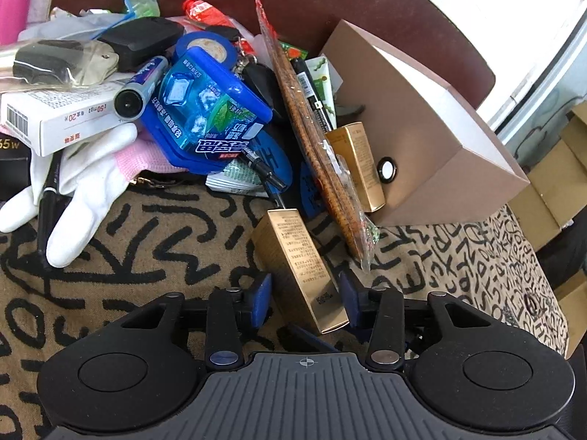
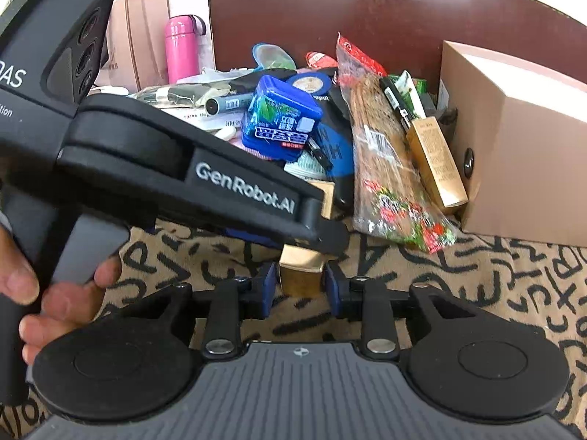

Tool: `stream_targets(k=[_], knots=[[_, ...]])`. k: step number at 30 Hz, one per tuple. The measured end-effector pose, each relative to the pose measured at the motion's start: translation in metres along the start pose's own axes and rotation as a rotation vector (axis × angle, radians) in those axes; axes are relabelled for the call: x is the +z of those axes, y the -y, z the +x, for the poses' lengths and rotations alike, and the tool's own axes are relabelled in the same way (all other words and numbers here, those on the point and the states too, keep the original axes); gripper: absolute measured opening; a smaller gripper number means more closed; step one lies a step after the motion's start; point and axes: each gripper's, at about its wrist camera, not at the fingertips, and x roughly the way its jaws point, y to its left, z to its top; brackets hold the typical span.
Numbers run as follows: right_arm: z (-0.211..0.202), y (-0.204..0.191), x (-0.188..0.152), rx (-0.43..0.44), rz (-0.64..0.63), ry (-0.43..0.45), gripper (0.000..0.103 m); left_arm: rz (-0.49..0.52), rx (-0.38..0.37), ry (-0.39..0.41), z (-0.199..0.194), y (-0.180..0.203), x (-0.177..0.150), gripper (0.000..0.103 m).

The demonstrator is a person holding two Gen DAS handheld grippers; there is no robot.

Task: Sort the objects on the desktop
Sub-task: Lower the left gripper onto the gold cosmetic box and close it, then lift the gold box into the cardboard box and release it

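A gold carton (image 1: 301, 267) lies on the patterned cloth, its near end between the fingers of my left gripper (image 1: 305, 295); the blue pads stand close to its sides with small gaps showing. In the right wrist view the same gold carton (image 2: 299, 275) sits between the pads of my right gripper (image 2: 299, 286), which touch its sides. The left gripper body (image 2: 183, 168) crosses over it from the left. A second gold carton (image 1: 357, 165) leans against the tan box (image 1: 433, 146).
A pile of clutter lies behind: blue mint tin (image 1: 205, 110), white glove (image 1: 84, 187), white medicine box (image 1: 62, 117), long snack packet (image 1: 312, 128), markers, keys. A pink bottle (image 2: 181, 47) stands far left. A dark chair back (image 2: 367, 7) rises behind.
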Motion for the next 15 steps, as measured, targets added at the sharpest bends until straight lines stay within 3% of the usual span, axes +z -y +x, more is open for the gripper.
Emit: stream_targets(k=[1, 2, 5, 9, 15], knots=[[0.001, 0.0, 0.0, -0.001, 0.005, 0.0, 0.035, -0.001, 0.003, 0.0, 0.001, 0.0, 0.001, 0.057], [0.004, -0.002, 0.002, -0.003, 0.01, -0.001, 0.036, -0.003, 0.005, 0.0, 0.003, 0.0, 0.001, 0.057], [0.008, 0.002, 0.002, -0.007, 0.015, -0.006, 0.035, 0.009, 0.015, -0.004, 0.003, 0.002, 0.0, 0.042], [0.007, 0.005, -0.001, 0.008, 0.03, -0.013, 0.031, 0.007, 0.021, -0.003, 0.004, 0.003, -0.001, 0.047], [-0.005, 0.004, -0.004, 0.025, 0.014, -0.014, 0.03, 0.011, 0.042, 0.004, -0.005, 0.011, -0.007, 0.042]])
